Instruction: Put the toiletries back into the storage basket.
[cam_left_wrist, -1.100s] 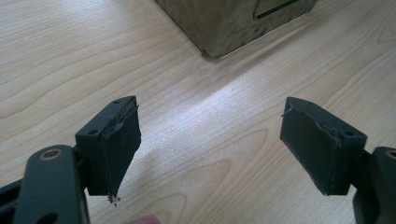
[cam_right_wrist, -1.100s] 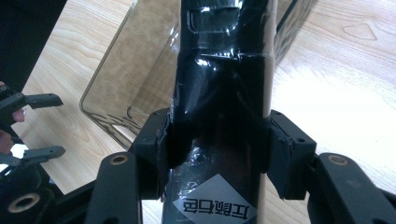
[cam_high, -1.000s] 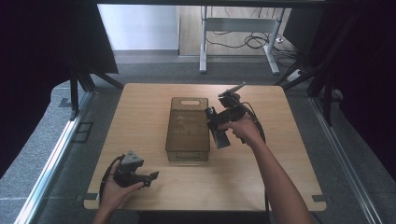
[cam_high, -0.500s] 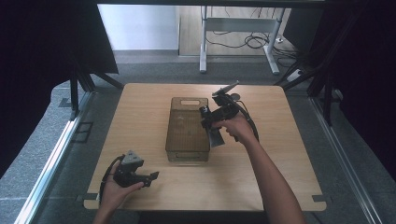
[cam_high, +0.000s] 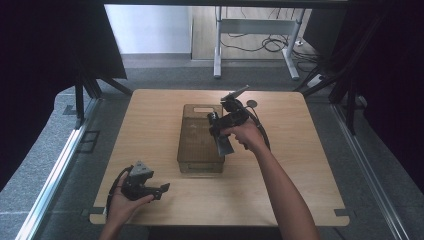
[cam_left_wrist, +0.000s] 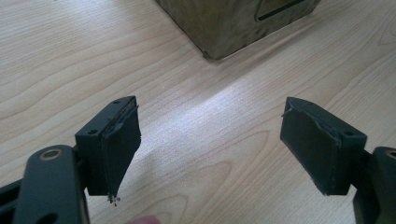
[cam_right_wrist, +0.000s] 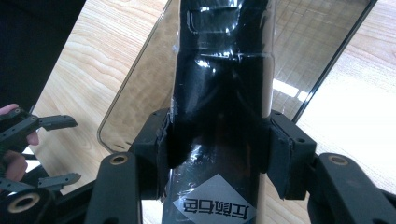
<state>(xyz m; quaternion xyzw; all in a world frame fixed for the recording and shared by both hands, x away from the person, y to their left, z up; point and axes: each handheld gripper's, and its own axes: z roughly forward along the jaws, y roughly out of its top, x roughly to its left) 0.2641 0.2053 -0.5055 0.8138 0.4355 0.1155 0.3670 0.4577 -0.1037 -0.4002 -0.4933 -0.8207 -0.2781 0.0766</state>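
R gripper (cam_right_wrist: 217, 154) clamped on a black shrink-wrapped pack (cam_right_wrist: 219, 93), 1 pad each side, jaws fairly wide but pressed to the wrap; grey label near the pads. In high view R gripper (cam_high: 222, 132) hangs over the near-right part of the smoky clear bin (cam_high: 200, 132), pack (cam_high: 225, 145) tilted, low end at or just past bin's right rim, can't tell if it's touching. Bin sits mid-table (cam_high: 150, 200), long axis running away from the person, looks empty, handle slot at far end. L gripper (cam_left_wrist: 210, 140) w/ jaws wide apart, nothing btwn them, low over the wood near-left of bin, well apart from it; seen also in high view (cam_high: 160, 189). Step in hand, my read: get pack into bin. To do well: centre pack over the opening, line it w/ bin's long axis, clear the right rim first, lower till it rests on the bottom, then let go. Wrap is slick, so keep squeeze steady. Bin is light; L gripper could brace the near wall if it skids.
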